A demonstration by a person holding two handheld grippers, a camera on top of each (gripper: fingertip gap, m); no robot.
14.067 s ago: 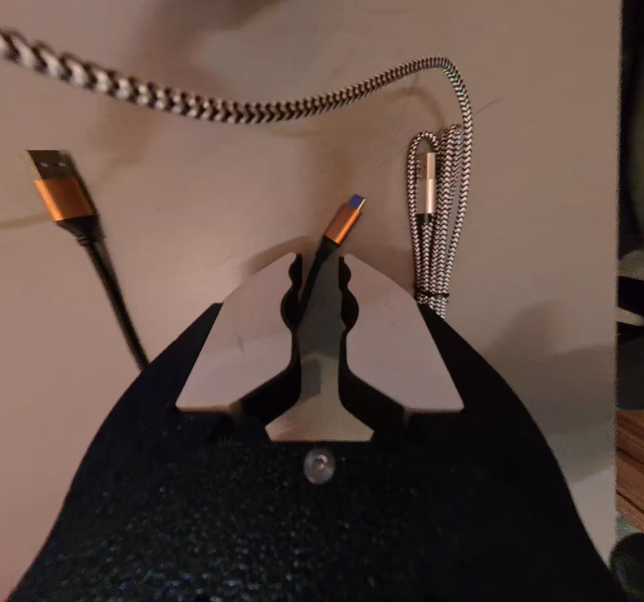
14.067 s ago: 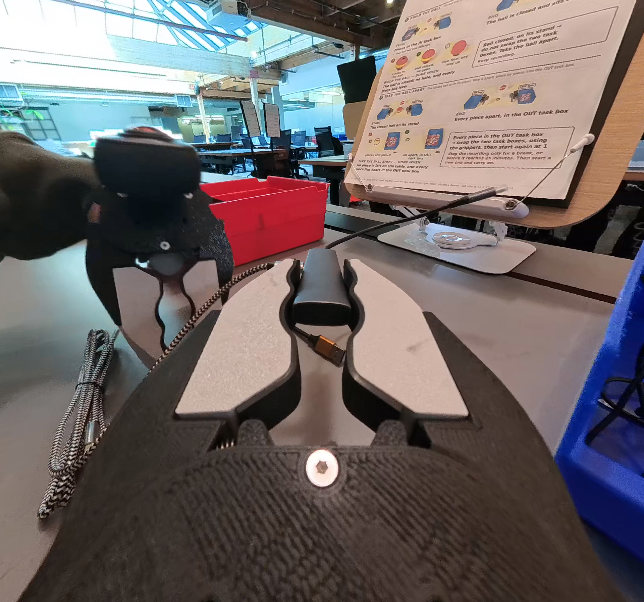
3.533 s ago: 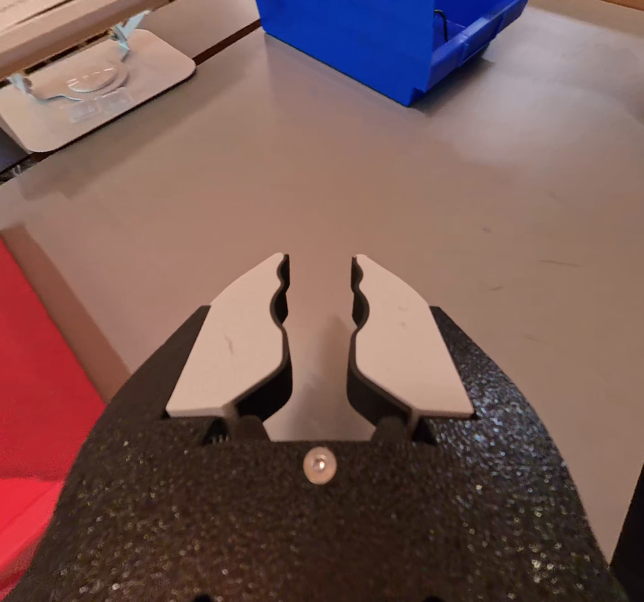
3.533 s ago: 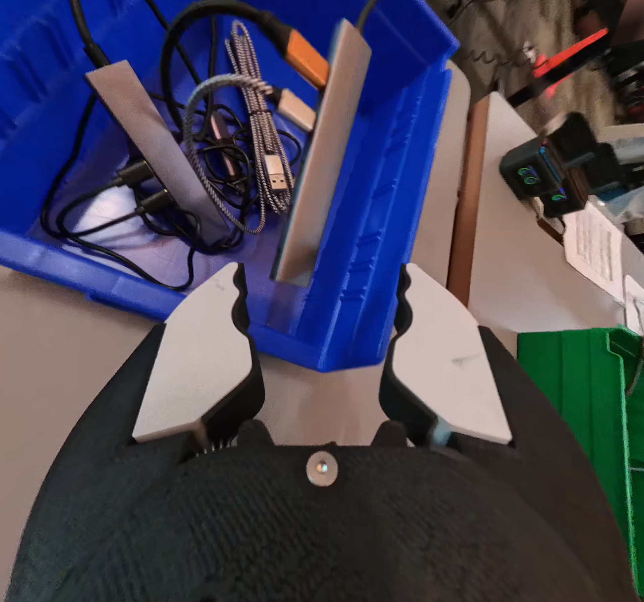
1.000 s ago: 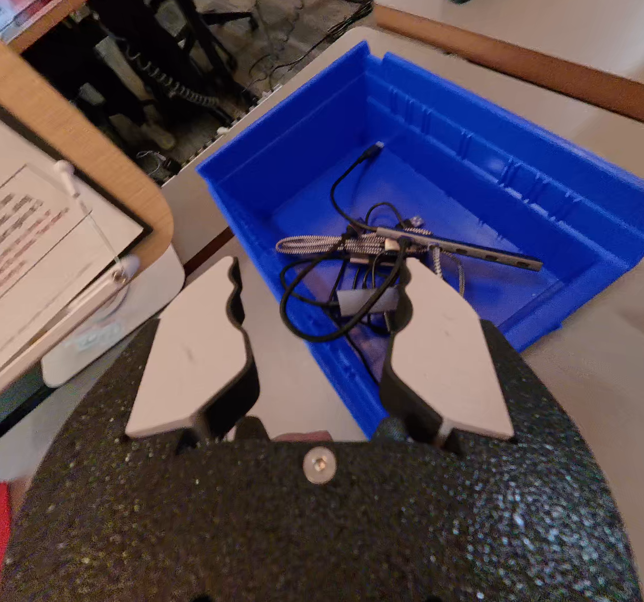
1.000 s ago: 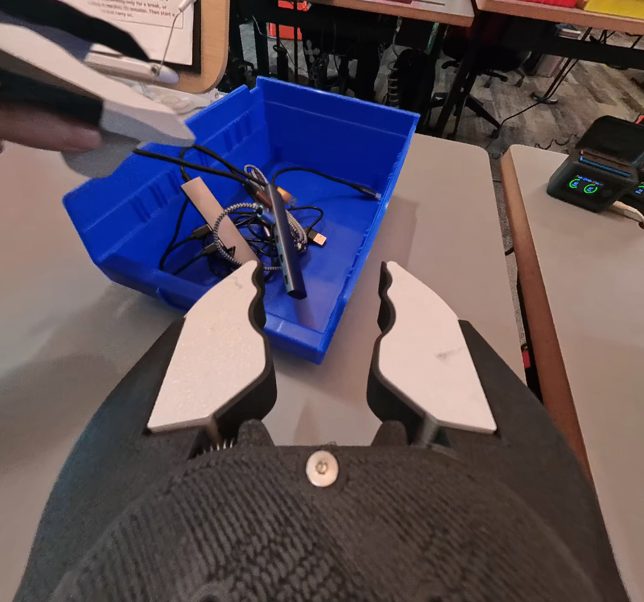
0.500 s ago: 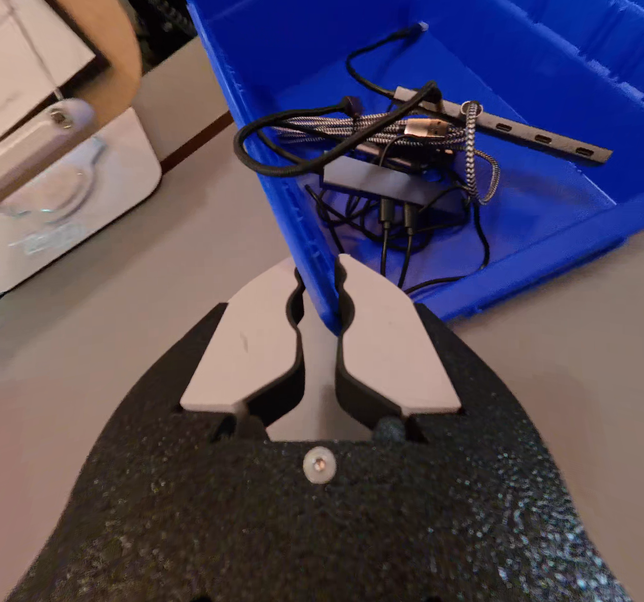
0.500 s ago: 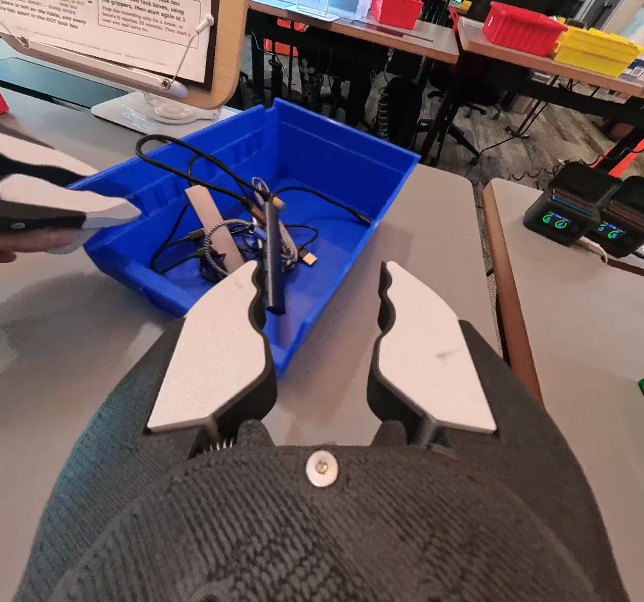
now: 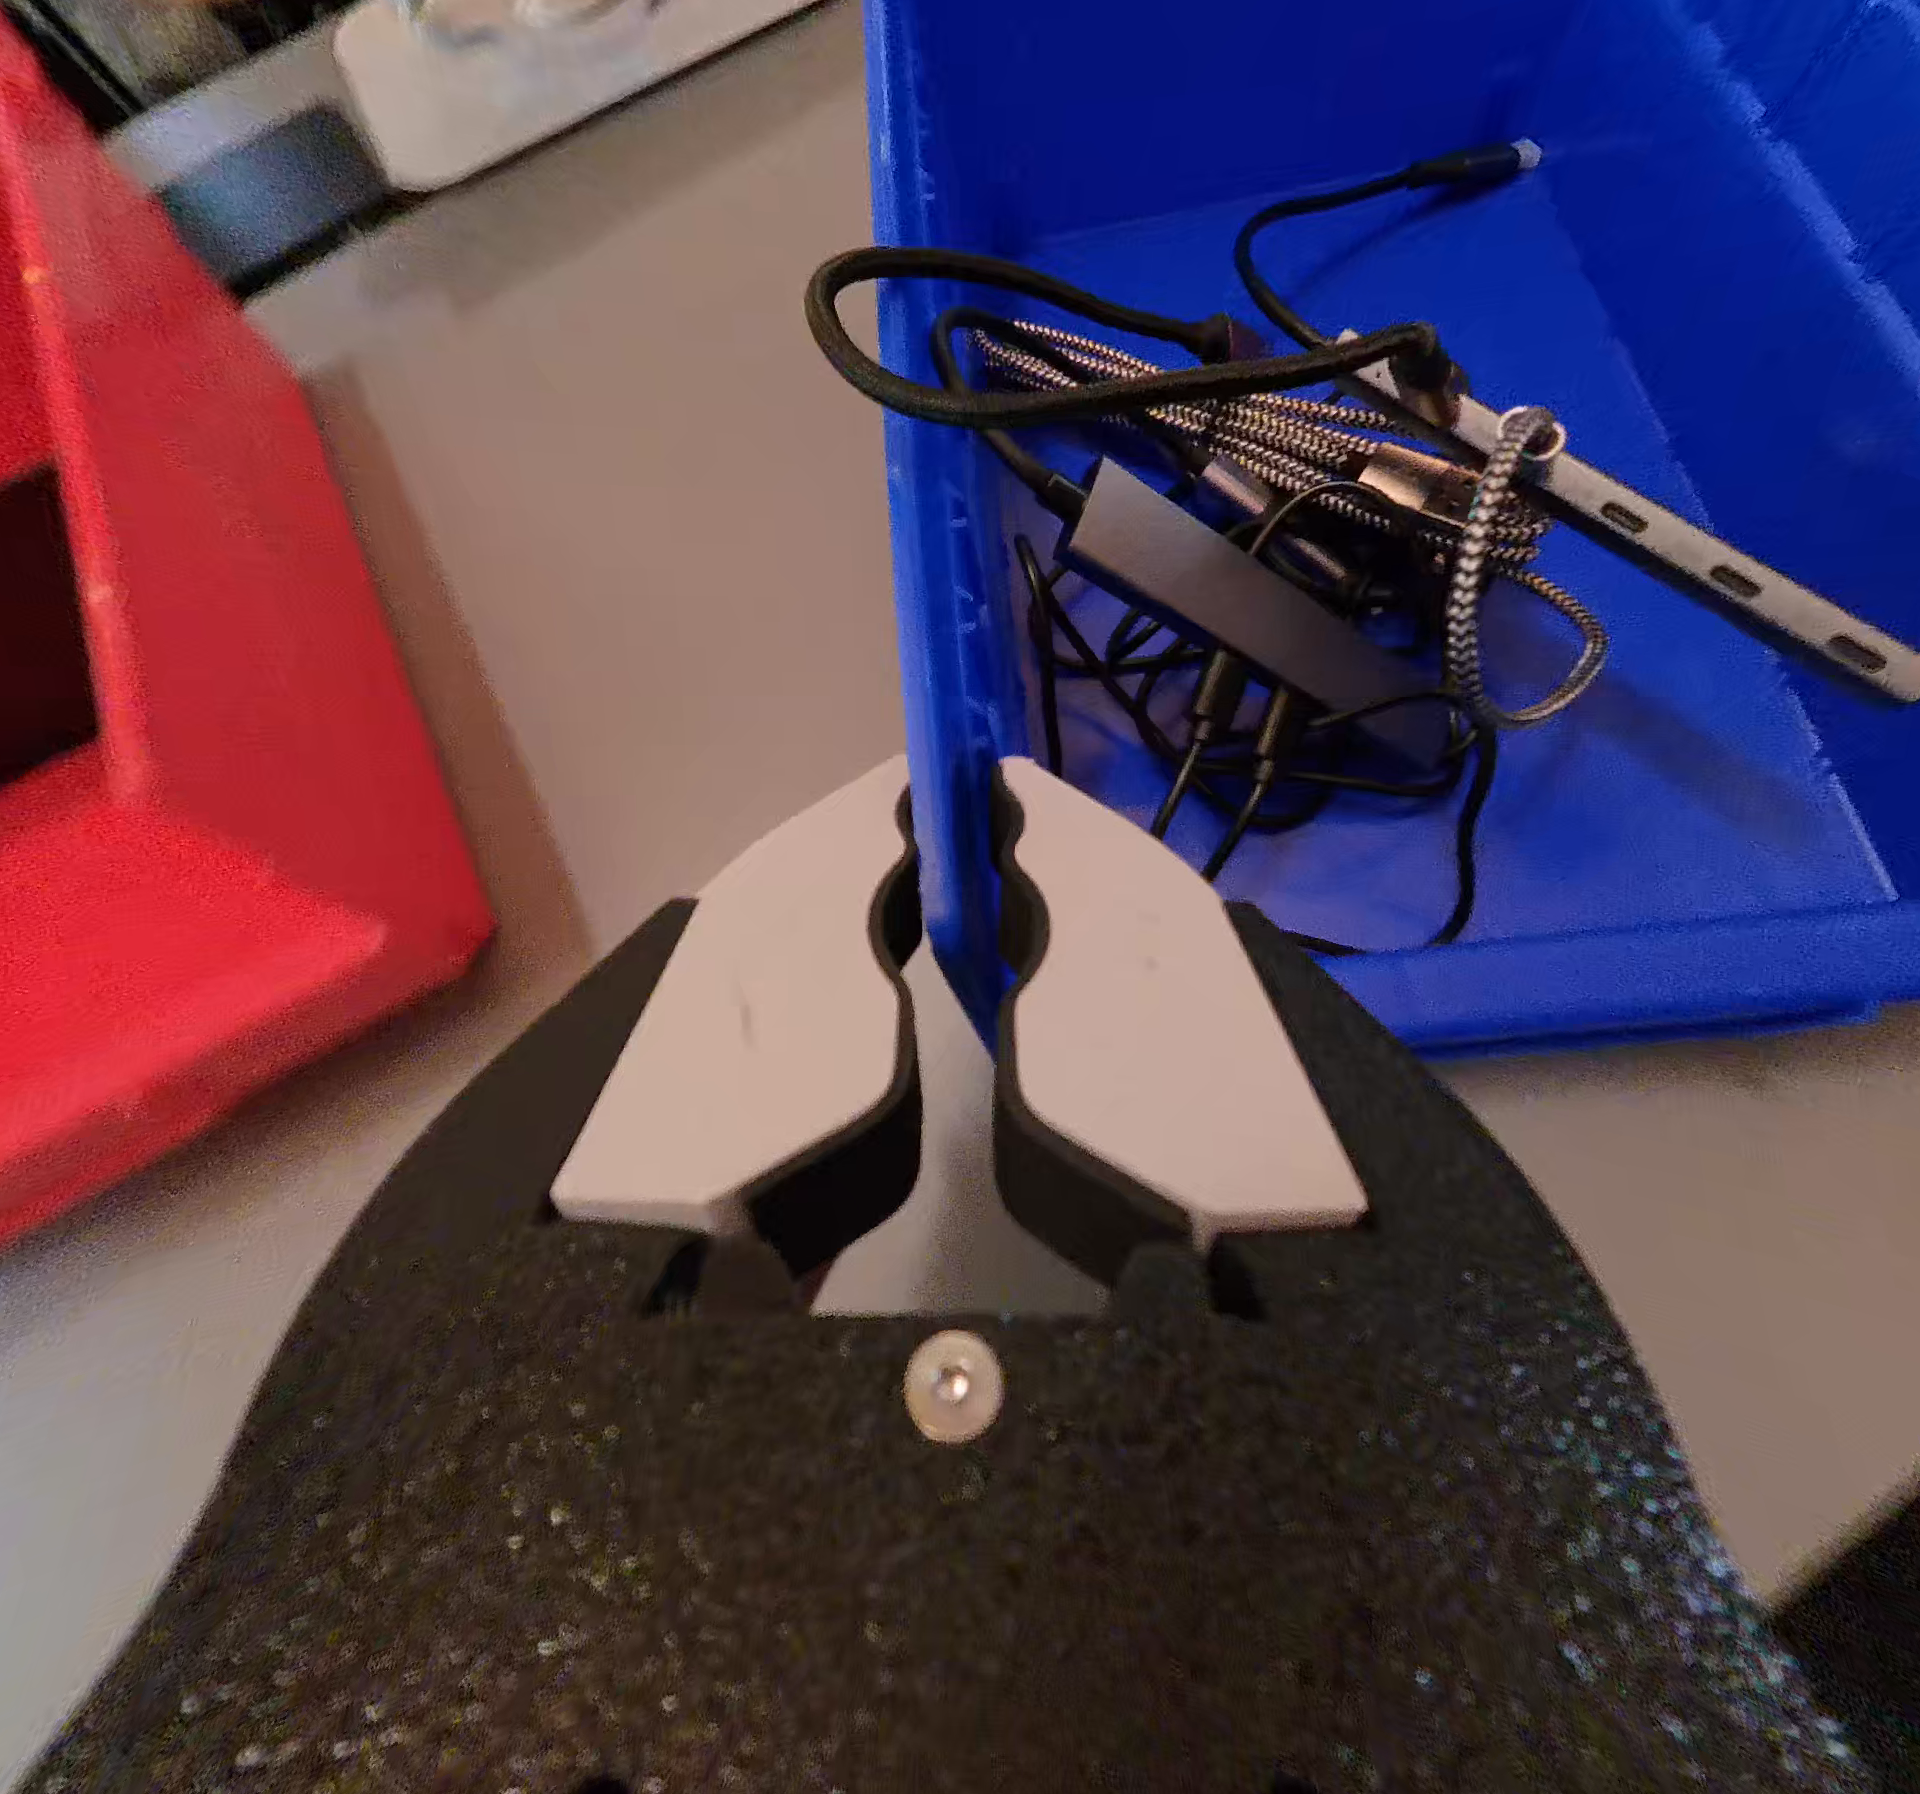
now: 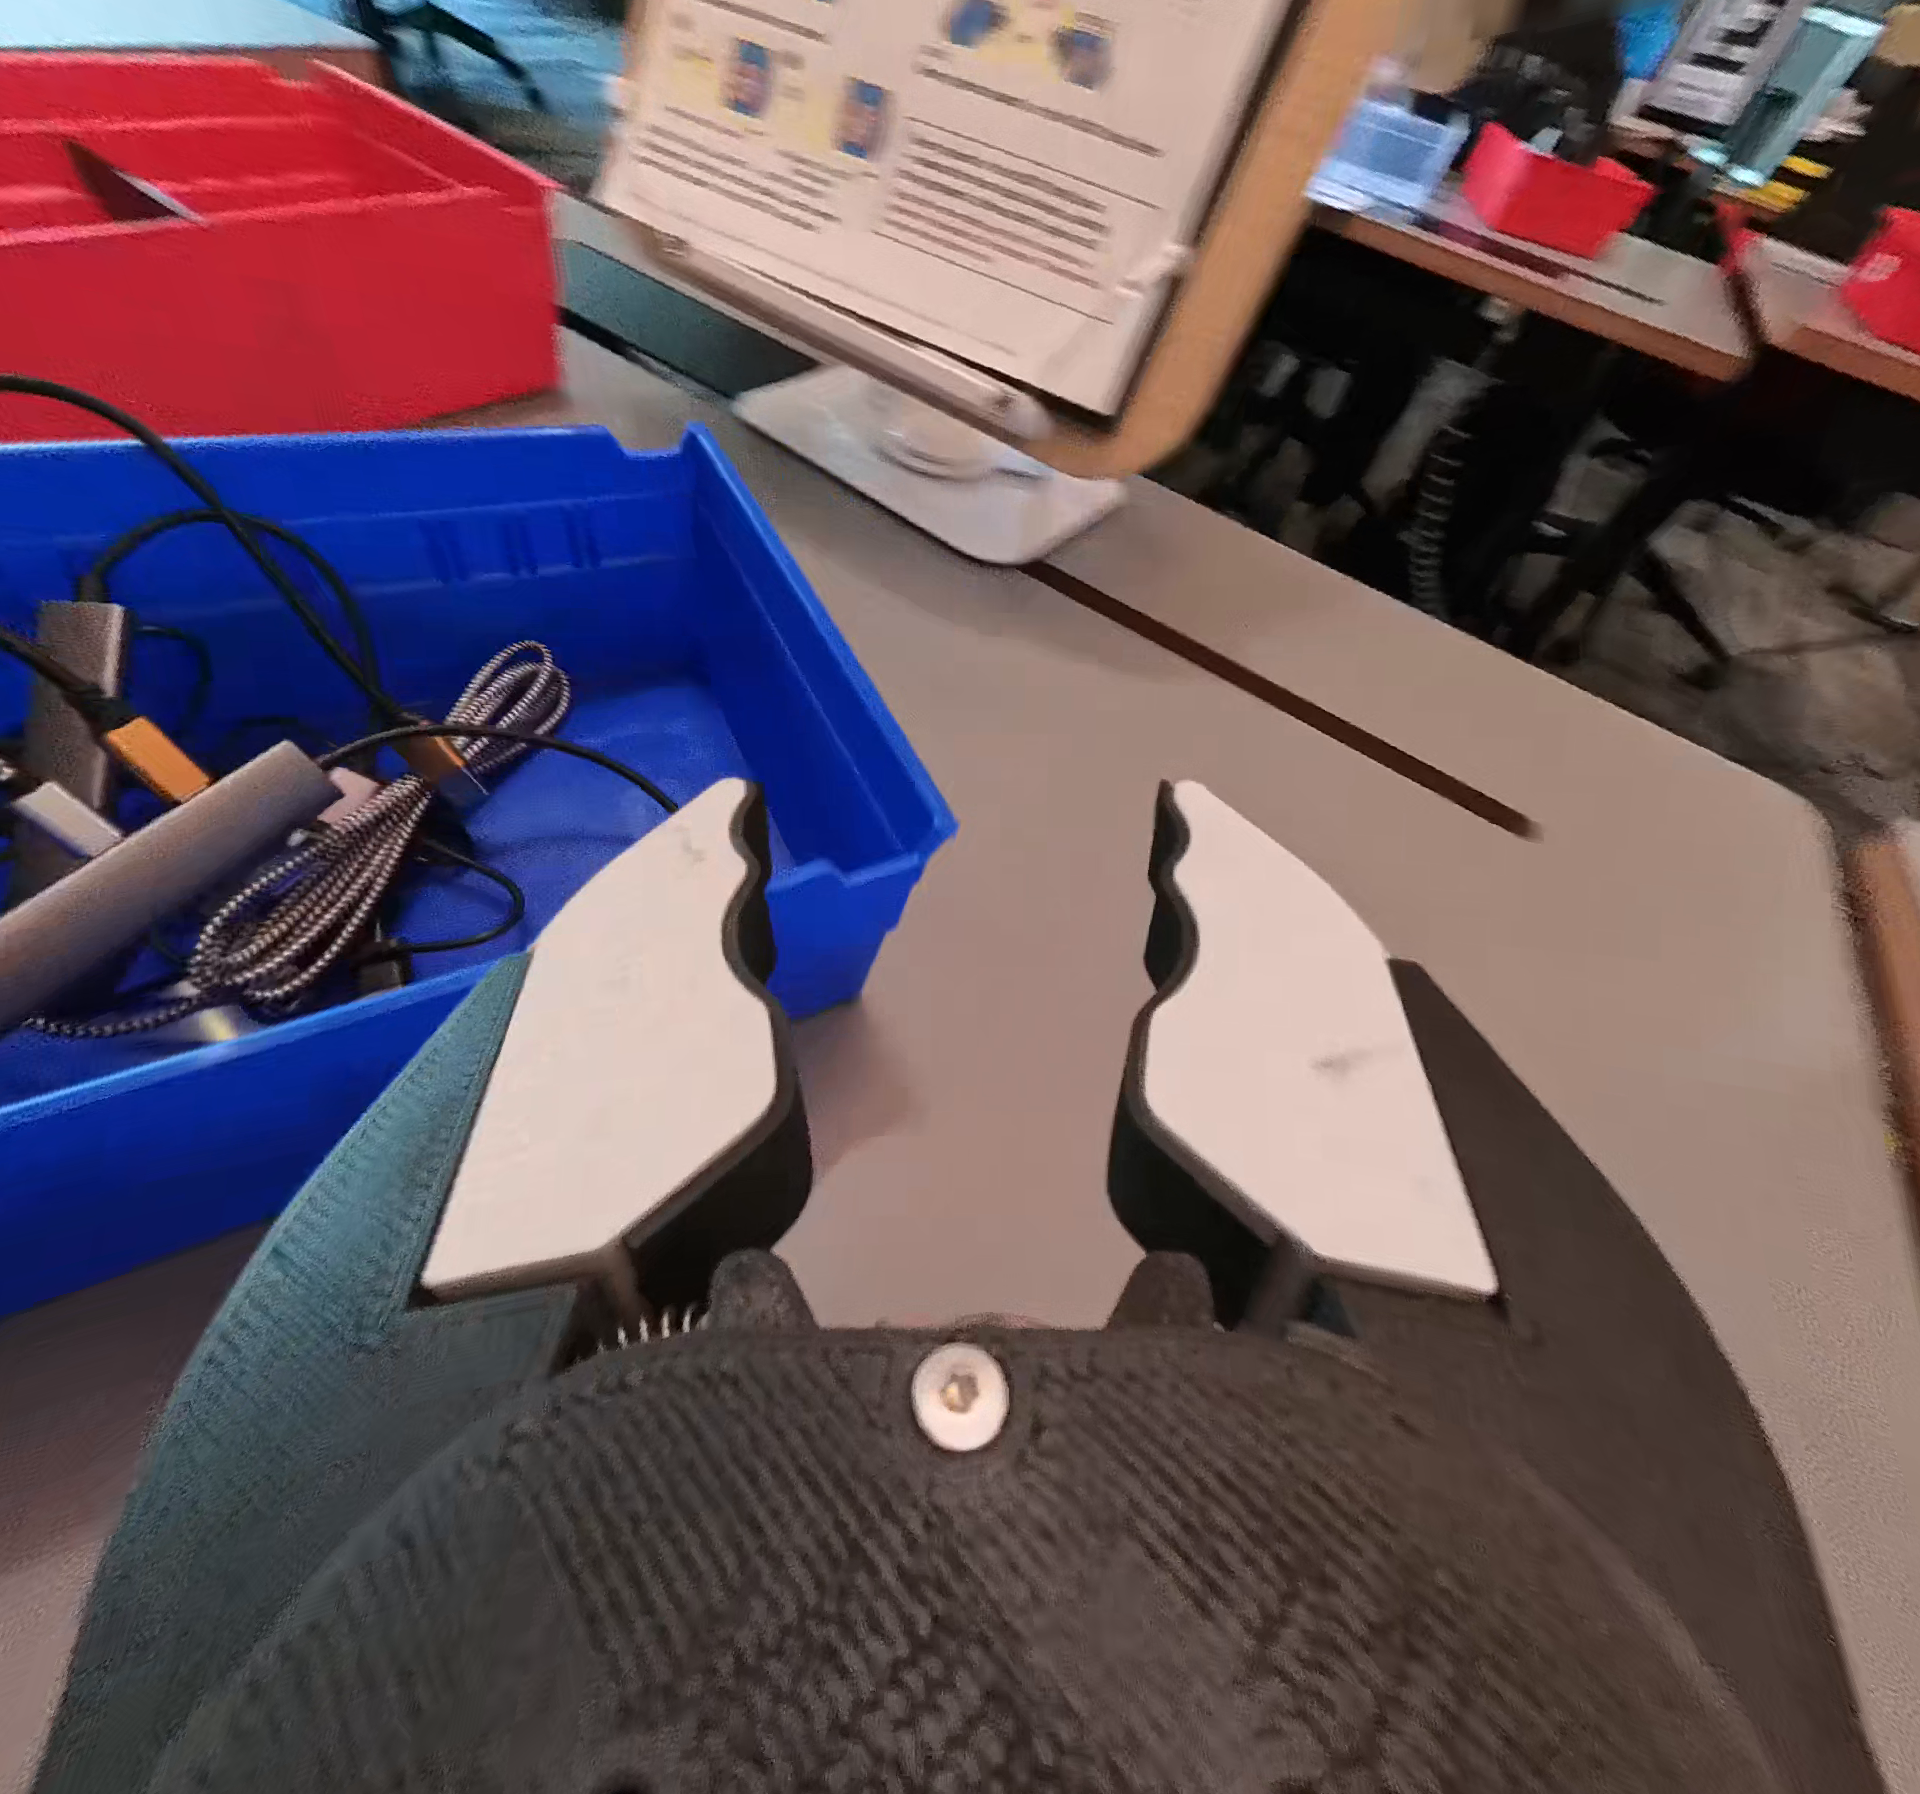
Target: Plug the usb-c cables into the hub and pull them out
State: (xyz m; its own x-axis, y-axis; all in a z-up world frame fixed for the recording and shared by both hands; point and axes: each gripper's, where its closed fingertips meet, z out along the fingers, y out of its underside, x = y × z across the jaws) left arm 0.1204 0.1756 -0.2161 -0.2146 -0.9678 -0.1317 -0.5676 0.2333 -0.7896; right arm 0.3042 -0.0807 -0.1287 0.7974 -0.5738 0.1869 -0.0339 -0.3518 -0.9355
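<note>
A blue bin [image 9: 1195,82] holds a tangle of cables and two hubs. A short grey hub [image 9: 1226,591] has black cables plugged into it. A long silver hub [image 9: 1683,560] lies over a braided cable [image 9: 1247,425]. A black cable loop [image 9: 935,394] hangs over the bin's left wall. My left gripper [image 9: 954,788] is shut on that wall near the front corner. My right gripper [image 10: 956,799] is open and empty above the table, just right of the blue bin [image 10: 810,622]. The long hub [image 10: 114,882] and braided cable [image 10: 312,913] show at its left.
A red bin [image 9: 208,705] stands left of the blue one, also in the right wrist view [image 10: 260,290]. An instruction board [image 10: 935,103] on a white base [image 10: 935,487] stands behind. A table seam [image 10: 1278,705] runs across to the right.
My left gripper went from open over the bin to shut on its left wall. The bin has shifted and turned, with the red bin now in view. My right gripper has swung to the bin's right side.
</note>
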